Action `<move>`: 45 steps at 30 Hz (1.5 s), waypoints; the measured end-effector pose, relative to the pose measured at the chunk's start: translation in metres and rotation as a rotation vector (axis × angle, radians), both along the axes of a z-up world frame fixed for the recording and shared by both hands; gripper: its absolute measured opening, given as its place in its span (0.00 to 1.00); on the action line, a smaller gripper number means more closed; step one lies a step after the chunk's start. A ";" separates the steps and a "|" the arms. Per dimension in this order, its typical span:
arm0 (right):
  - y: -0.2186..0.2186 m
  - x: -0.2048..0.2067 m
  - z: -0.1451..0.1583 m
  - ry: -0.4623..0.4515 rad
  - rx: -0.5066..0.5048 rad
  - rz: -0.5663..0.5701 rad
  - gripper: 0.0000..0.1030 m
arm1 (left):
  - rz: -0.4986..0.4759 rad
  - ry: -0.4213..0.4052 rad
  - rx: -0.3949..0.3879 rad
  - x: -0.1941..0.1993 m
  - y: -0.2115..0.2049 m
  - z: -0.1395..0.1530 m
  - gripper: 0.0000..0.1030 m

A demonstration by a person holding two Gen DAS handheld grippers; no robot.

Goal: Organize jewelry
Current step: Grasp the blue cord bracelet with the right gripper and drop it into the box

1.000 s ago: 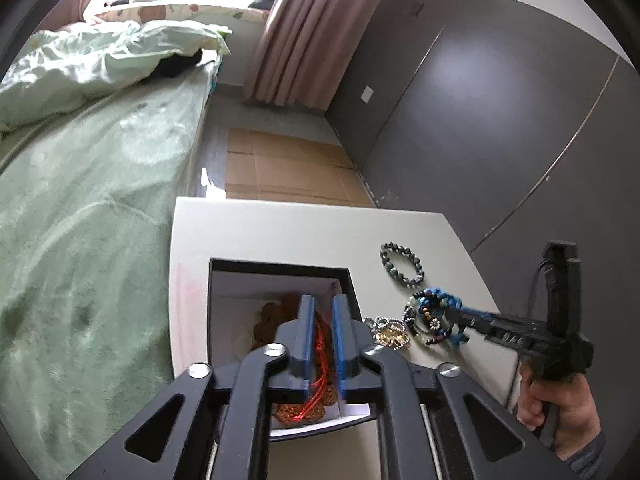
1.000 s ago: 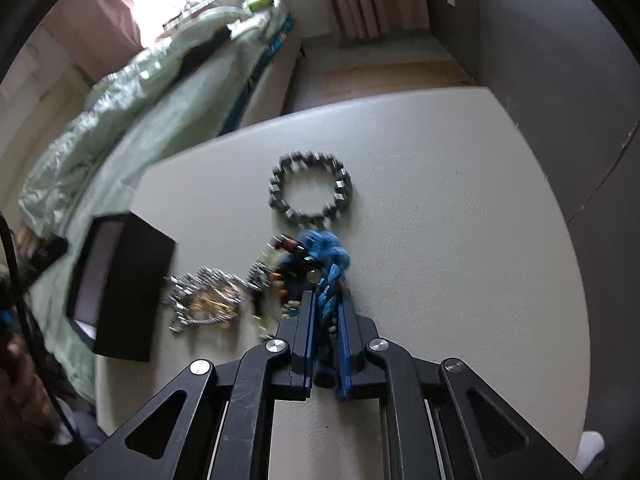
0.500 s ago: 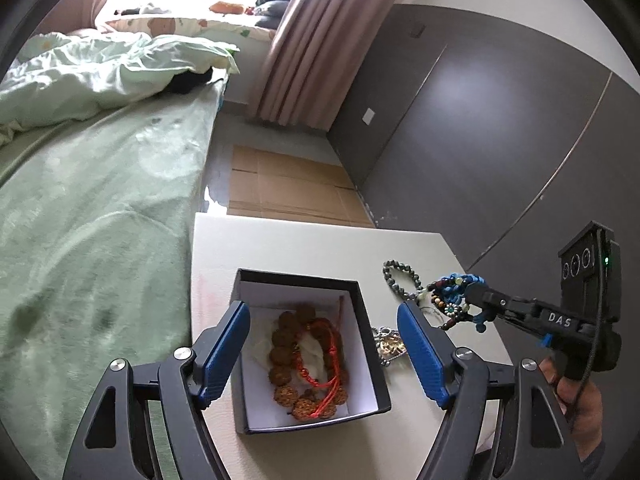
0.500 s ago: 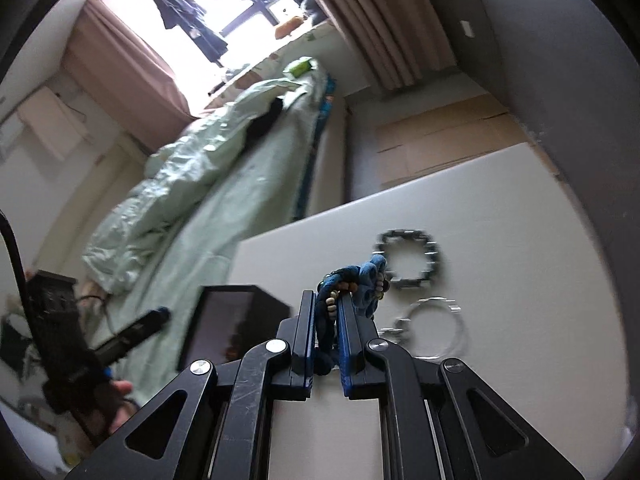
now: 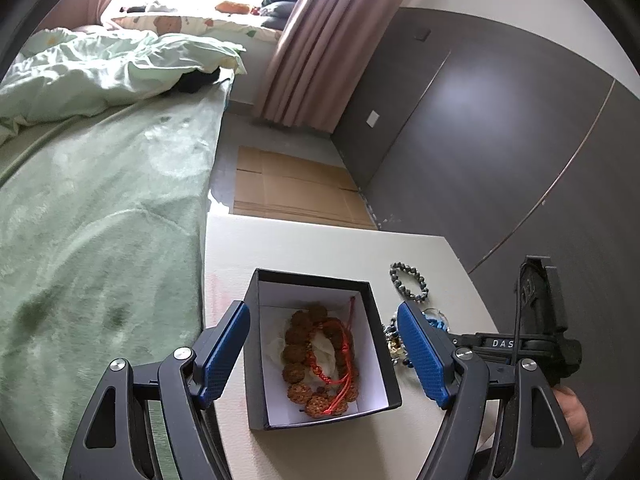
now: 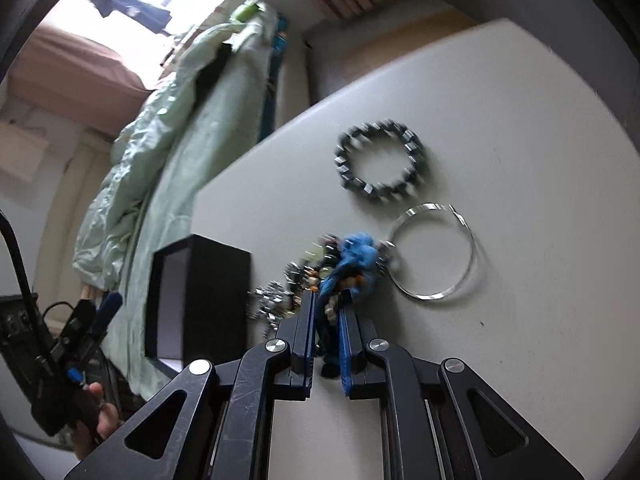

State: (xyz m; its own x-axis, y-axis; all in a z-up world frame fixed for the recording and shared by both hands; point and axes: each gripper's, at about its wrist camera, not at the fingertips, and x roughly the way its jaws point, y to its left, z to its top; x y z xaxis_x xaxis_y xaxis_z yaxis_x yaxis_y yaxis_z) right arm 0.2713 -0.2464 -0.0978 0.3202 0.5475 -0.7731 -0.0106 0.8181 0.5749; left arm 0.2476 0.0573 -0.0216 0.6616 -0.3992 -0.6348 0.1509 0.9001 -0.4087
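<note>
— Jewelry is in two places, yes? Tell me from the left side of the left wrist view.

— At the left lies a green bed cover (image 5: 96, 240). Low in the middle stands a black box (image 5: 320, 354) on the white table (image 5: 304, 248), with a brown bead bracelet (image 5: 304, 356) and a red cord (image 5: 340, 348) inside. The left gripper (image 5: 326, 354) has its blue pads spread wide, one on each side of the box, and they do not touch it.

— And to the right?

— A dark bead bracelet (image 5: 408, 282) lies on the table at the right of the box. In the right wrist view, a silver bangle (image 6: 434, 250) lies just below it. The right gripper (image 6: 326, 332) is pressed together on a blue beaded bracelet (image 6: 356, 258), between the box and the bangle. The picture is blurred there.
</note>
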 end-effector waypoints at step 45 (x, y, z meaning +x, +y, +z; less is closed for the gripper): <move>-0.014 -0.022 0.059 -0.261 0.196 -0.032 0.10 | 0.003 -0.006 -0.011 0.000 0.001 0.000 0.75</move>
